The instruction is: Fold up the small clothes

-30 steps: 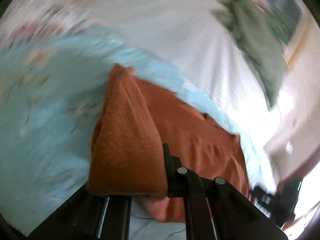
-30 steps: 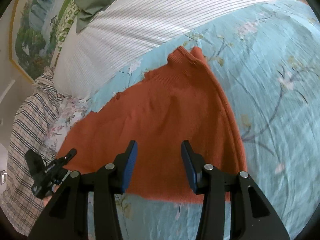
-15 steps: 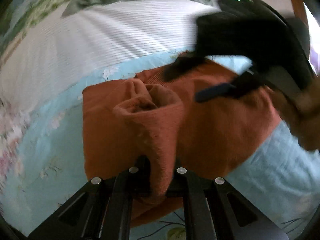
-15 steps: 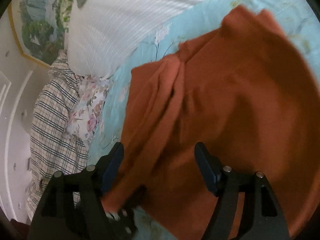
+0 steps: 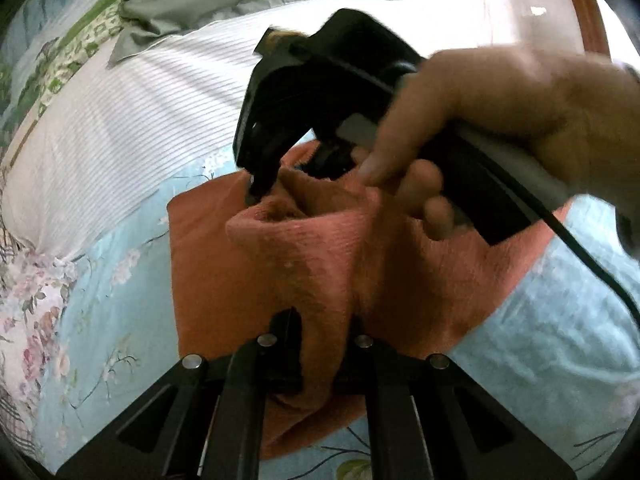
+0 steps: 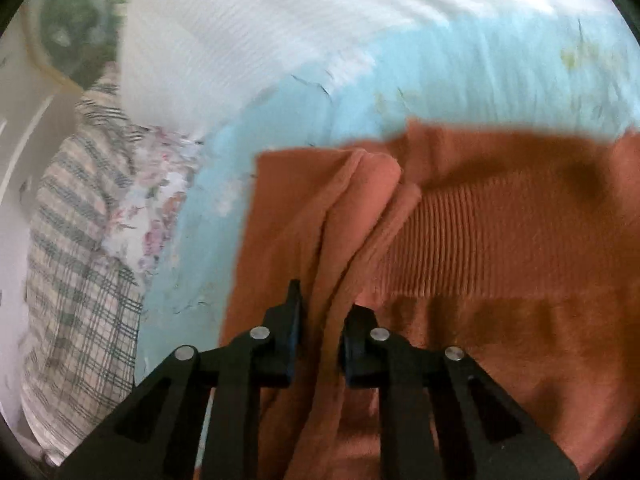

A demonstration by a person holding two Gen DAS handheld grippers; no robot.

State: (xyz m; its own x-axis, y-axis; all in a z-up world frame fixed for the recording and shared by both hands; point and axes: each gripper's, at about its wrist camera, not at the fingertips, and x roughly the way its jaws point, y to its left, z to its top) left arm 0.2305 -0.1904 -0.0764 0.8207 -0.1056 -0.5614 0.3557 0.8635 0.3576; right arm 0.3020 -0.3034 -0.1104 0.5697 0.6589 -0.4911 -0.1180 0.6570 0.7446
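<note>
Sweater (image 5: 256,276) lies half folded on the bed (image 5: 100,320); our left tool (image 5: 322,354) pinches one fold, our right tool (image 6: 320,338) is closing on another; more folds remain

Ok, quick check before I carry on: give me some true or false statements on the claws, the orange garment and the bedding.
1. The left claw is clamped on a bunched fold of the orange garment. True.
2. The right claw is empty. False: its jaws are closing on a fold of the garment.
3. The garment lies on a light blue floral sheet. True.
4. The garment is green. False: orange.
</note>
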